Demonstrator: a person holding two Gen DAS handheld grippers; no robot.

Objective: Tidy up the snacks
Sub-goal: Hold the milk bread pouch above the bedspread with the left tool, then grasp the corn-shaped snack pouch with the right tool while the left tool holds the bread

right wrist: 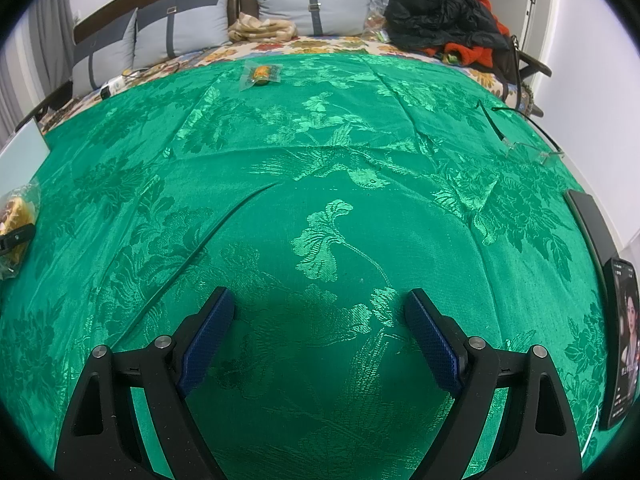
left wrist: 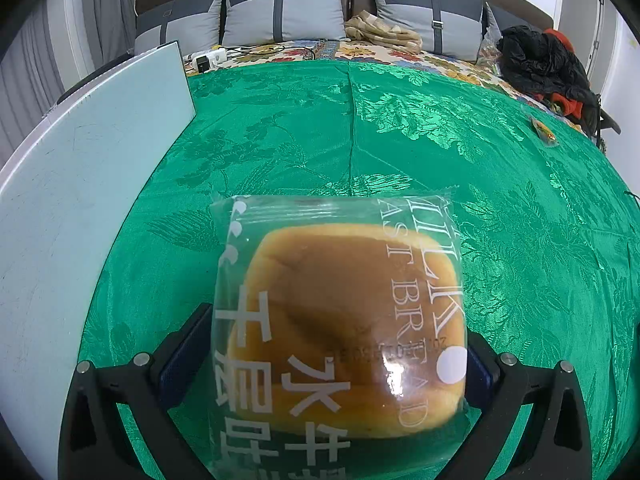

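Clamped between the left gripper's (left wrist: 340,364) blue pads is a clear bread packet (left wrist: 340,320), lettered "BREAD", over the green cloth (left wrist: 400,140). Right gripper (right wrist: 318,312) is held apart, unloaded; a small snack packet (right wrist: 262,73) is seen far off.

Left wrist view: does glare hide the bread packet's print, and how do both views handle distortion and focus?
Left wrist: small highlights on the bread packet, print legible; strong fisheye bending. Right wrist: sheen on the green cloth, sharp throughout, dark vignette at corners.
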